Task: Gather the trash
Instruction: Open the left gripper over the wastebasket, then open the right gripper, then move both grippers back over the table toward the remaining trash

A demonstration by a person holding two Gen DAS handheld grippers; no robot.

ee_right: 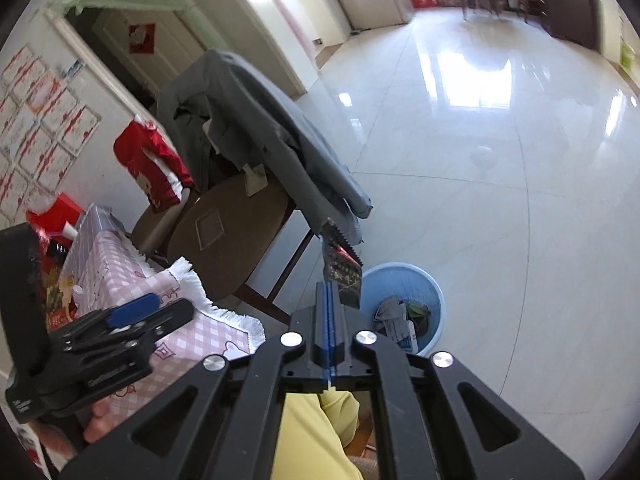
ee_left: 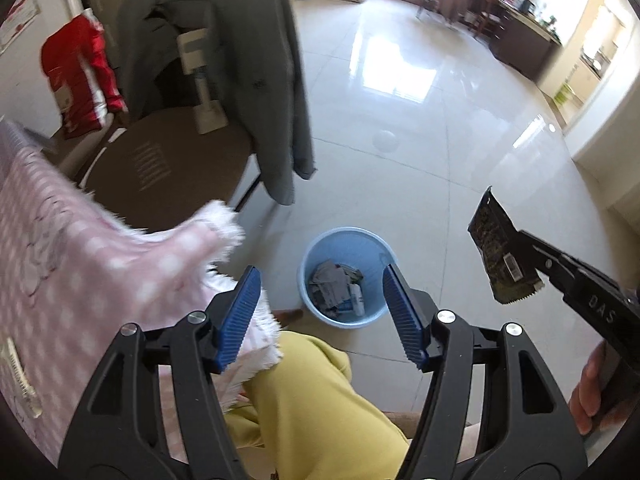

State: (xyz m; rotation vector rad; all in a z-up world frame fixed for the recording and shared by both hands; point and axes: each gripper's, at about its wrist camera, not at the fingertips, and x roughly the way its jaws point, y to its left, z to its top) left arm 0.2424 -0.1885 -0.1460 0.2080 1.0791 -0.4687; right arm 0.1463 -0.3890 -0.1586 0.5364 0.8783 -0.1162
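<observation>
Glossy pale floor tiles [ee_left: 420, 128] are mirroring window light across the room, and we are looking down on a round light-blue plastic bin [ee_left: 346, 278] standing there with crumpled paper inside. Our left gripper [ee_left: 320, 312] is hanging above it, blue pads apart and empty. Our right gripper [ee_right: 330, 308] is pinching a dark foil snack wrapper [ee_right: 342, 276] beside the bin's rim. A grey coat [ee_left: 256, 64] is draping a brown chair [ee_left: 168, 168], near a pink checked tablecloth [ee_left: 80, 248].

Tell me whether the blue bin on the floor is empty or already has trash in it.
Partly filled. The blue bin stands upright on the floor with crumpled paper at its bottom, well below the rim.
</observation>
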